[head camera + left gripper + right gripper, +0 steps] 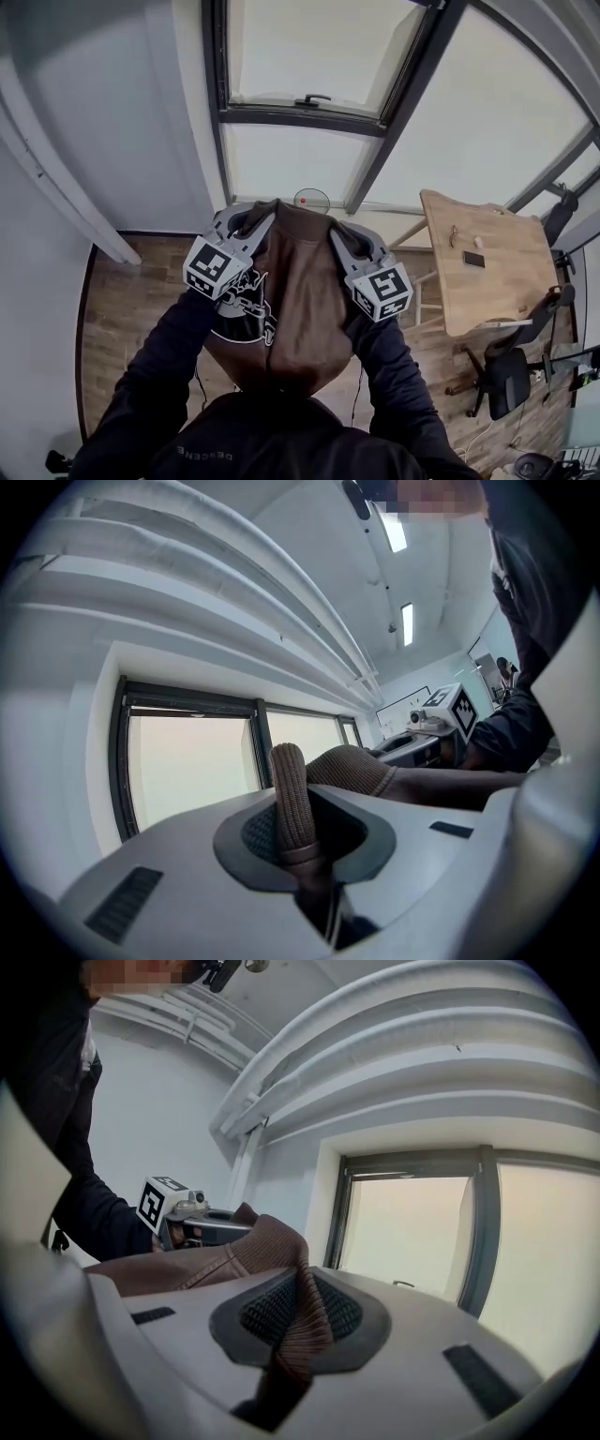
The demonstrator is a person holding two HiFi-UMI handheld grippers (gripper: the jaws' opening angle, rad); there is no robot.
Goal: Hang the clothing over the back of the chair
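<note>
A brown garment (302, 300) with a black-and-white print hangs in front of me, stretched between both grippers near its top edge. My left gripper (246, 223) is shut on a ribbed brown edge (291, 803) that stands up between its jaws (302, 860). My right gripper (339, 232) is shut on the other ribbed corner (302, 1312), pinched between its jaws (298, 1335). Each gripper view shows the other gripper across the cloth: the right one (439, 716), the left one (186, 1215). A black office chair (511, 373) stands on the floor to the right, apart from the garment.
A wooden desk (497, 281) with a phone (473, 259) stands at the right, next to the chair. Large windows (309, 56) with dark frames fill the wall ahead. Wood floor lies below, and a white wall (56, 141) rises at the left.
</note>
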